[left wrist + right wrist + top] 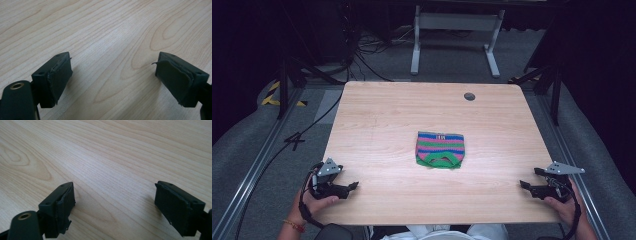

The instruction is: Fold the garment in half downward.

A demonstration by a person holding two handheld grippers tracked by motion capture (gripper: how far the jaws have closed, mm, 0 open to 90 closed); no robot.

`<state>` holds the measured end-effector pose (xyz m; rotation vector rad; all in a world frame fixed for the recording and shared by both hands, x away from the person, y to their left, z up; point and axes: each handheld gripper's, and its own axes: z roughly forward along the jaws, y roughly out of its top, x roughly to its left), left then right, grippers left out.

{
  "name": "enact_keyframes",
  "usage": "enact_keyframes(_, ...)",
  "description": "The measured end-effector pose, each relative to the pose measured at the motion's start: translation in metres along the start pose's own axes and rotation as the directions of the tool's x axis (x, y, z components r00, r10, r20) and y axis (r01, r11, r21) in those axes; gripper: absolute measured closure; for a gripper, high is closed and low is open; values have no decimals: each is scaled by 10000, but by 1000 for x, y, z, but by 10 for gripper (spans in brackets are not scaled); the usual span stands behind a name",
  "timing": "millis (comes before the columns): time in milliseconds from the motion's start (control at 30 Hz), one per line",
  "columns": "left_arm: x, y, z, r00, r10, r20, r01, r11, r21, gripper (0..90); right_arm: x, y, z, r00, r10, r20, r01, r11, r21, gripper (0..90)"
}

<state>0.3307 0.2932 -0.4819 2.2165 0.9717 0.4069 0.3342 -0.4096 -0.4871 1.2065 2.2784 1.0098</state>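
Wooden table (377, 120), striped knit pouch (440, 149) centred (stripes crosswise), green handle nearest.

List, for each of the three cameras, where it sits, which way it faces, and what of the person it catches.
High view: above the person's side, facing forward and down on the table; folded striped cloth, both hands, left gripper, right gripper.
Left gripper view: rides the left gripper, facing bare wood between open jaws.
Right gripper view: rides the right gripper, likewise.
Both gripper views share the tabletop.
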Motion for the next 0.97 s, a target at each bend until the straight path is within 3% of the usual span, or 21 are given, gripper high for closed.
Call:
enact_keyframes(200,-1,1,1,9995,-309,90,308,9994,129,141,0,0,0,10000,22,15,-22,10000,-4,169)
enact_keyframes(300,1,2,1,10000,-31,-2,31,9999,102,141,0,0,0,10000,57,8,-57,10000,14,169)
enact_keyframes(467,0,2,1,10000,-45,-47,46,10000,74,141,0,0,0,10000,54,16,-54,10000,13,169)
enact_keyframes(600,-1,2,2,9996,-278,-3,278,9996,58,140,0,0,0,10000,54,23,-54,10000,17,169)
enact_keyframes(967,0,3,3,9999,-100,-117,100,9999,25,137,0,0,0,10000,73,39,-73,10000,17,169)
